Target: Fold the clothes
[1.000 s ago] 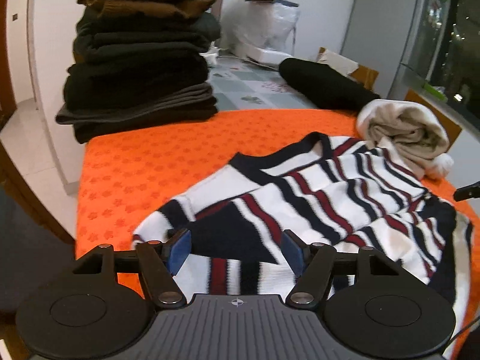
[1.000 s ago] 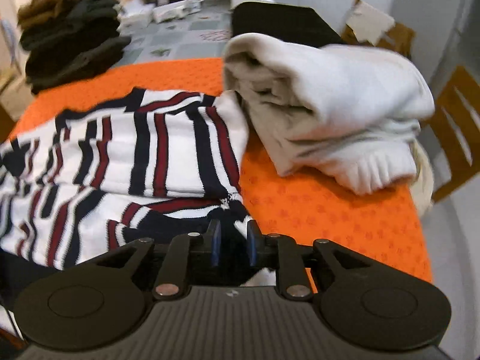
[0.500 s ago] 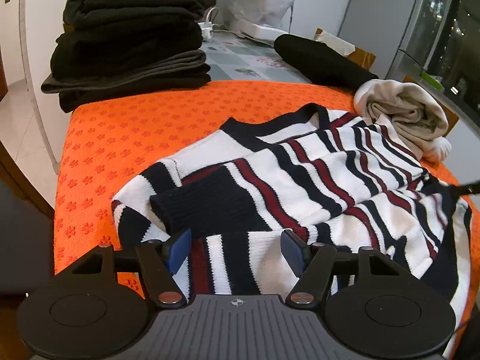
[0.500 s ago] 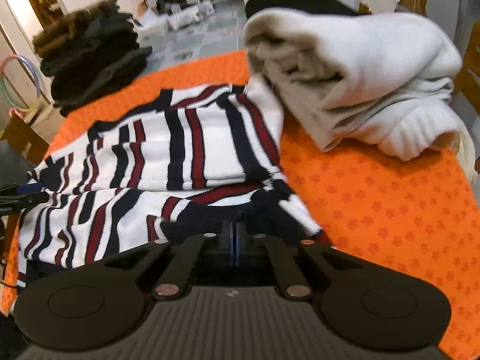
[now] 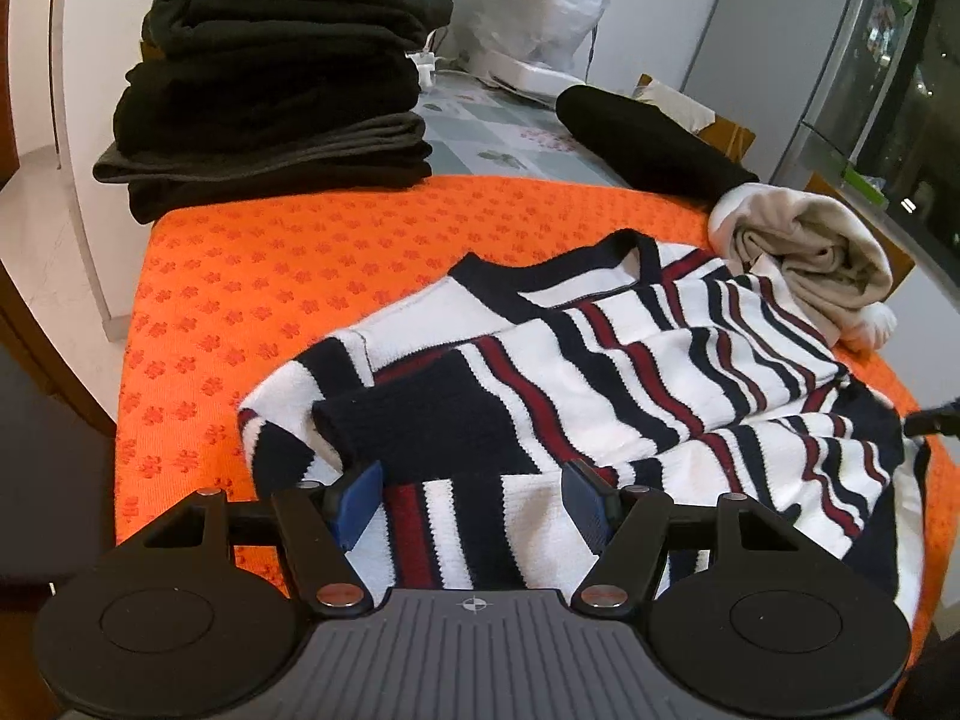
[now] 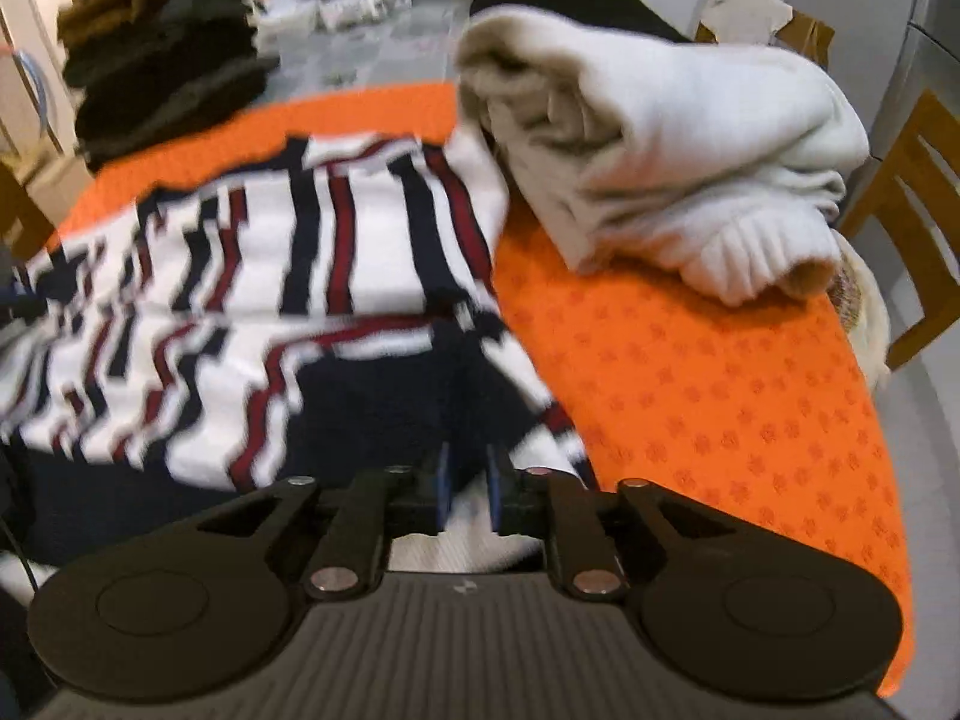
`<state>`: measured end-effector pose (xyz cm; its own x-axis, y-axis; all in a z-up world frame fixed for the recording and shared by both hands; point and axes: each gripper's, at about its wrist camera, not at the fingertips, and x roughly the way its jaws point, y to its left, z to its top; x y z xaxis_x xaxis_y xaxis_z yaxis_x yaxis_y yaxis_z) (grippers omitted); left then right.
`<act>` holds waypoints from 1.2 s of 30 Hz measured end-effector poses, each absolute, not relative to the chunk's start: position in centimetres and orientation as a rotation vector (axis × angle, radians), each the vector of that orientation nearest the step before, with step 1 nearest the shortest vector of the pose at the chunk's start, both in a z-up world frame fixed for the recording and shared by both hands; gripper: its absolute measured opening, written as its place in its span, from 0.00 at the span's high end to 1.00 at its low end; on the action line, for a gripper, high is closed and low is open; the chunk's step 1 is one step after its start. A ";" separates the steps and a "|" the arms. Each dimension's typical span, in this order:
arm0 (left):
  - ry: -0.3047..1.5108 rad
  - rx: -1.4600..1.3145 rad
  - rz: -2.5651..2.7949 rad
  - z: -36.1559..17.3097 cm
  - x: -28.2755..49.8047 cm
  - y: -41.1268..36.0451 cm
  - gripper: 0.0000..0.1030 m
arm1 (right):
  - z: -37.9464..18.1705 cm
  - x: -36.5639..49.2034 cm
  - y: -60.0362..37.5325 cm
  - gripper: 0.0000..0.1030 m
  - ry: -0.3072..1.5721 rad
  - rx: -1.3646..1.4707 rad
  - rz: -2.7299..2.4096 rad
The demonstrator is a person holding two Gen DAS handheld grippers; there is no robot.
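A white sweater with navy and red stripes [image 5: 630, 372] lies crumpled on the orange cloth [image 5: 288, 276], neckline toward the far side and one navy cuff folded over its near left part. My left gripper [image 5: 474, 498] hangs wide open just above the sweater's near edge, with nothing between its fingers. In the blurred right wrist view the same sweater [image 6: 312, 252] spreads left of centre. My right gripper [image 6: 467, 480] sits over its navy hem, jaws a narrow gap apart with dark fabric showing in the gap. The right gripper's tip [image 5: 930, 420] shows at the sweater's right side.
A cream garment [image 6: 660, 138] lies rolled at the right, touching the sweater. A tall stack of dark folded clothes [image 5: 270, 90] stands at the far left corner. A black garment [image 5: 642, 144] and a plastic bag [image 5: 534, 18] lie beyond. A wooden chair [image 6: 918, 222] stands at the right.
My right gripper shut on the navy hem half a second ago and now stands slightly apart, moving. My left gripper has dropped closer to the sweater's near edge, staying open.
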<state>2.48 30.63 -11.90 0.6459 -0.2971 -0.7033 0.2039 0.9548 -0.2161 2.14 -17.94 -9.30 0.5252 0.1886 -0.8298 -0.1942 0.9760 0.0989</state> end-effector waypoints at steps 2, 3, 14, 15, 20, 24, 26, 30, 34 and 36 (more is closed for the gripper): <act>0.817 -0.104 -0.292 -11.6 2.2 30.8 0.33 | -9.9 3.2 -17.6 0.73 0.997 -0.007 0.239; 0.819 -0.095 -0.297 -11.4 2.2 30.9 0.33 | -10.2 3.7 -17.4 0.71 1.000 -0.008 0.244; 0.915 0.069 -0.378 -12.5 5.5 30.7 0.33 | -11.4 6.0 -15.9 0.91 1.012 -0.053 0.298; 0.925 0.067 -0.388 -12.5 5.5 30.9 0.33 | -11.1 6.0 -15.9 0.92 1.006 -0.054 0.296; 0.963 -0.010 -0.423 -12.6 4.9 32.0 0.40 | -8.8 5.7 -15.4 0.93 0.933 -0.057 0.285; 0.946 0.022 -0.426 -12.6 4.3 31.7 0.66 | -6.7 5.8 -14.8 0.93 0.879 -0.065 0.284; 0.928 0.022 -0.434 -12.2 4.1 31.7 0.82 | -6.0 6.1 -14.5 0.93 0.862 -0.073 0.286; 0.873 -0.017 -0.386 -11.3 3.1 32.4 0.83 | -5.3 6.9 -13.8 0.93 0.847 -0.092 0.289; 0.827 -0.157 -0.314 -10.5 2.4 34.2 0.83 | -4.4 7.8 -13.1 0.93 0.818 -0.106 0.301; 0.810 -0.218 -0.293 -10.2 2.1 34.9 0.83 | -3.9 8.3 -12.8 0.93 0.803 -0.113 0.307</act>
